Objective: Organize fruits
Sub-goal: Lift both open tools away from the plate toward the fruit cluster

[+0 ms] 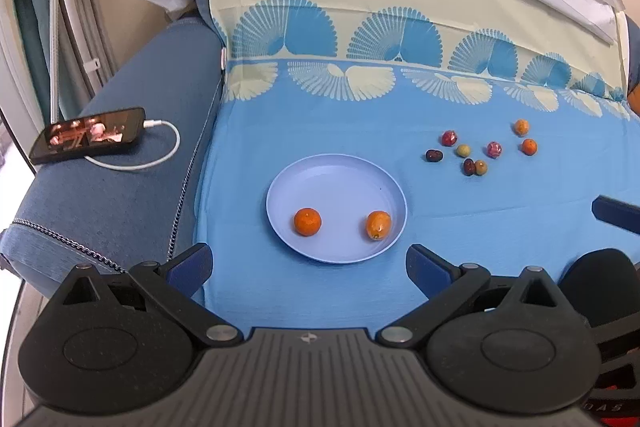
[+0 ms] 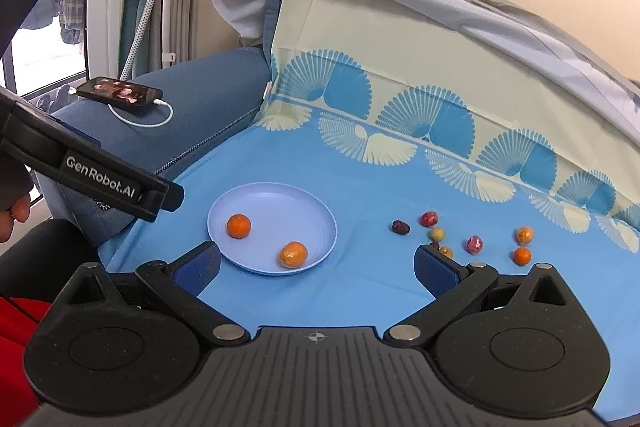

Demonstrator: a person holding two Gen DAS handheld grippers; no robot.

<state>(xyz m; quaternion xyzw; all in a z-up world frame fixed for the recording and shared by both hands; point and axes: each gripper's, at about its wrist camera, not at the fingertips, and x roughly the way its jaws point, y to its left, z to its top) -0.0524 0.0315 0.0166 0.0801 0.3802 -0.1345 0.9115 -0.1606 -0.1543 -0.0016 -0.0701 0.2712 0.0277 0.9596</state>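
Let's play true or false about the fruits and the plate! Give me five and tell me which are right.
1. The round light-blue plastic plate holds two orange fruits. True.
2. The left gripper squeezes a fruit. False: it is open, holding nothing.
3. The black phone lies on the plate. False: it lies on the blue sofa arm.
4. Small loose fruits lie on the blue cloth. True.
5. The right gripper is shut. False: open.

Bare cloth point(image 1: 320, 299) lies open between the plate point(image 1: 288, 183) and the loose fruits point(image 1: 480, 151) (set close together); the armrest point(image 1: 132, 155) walls the left, with a phone point(image 1: 90, 135) on it.
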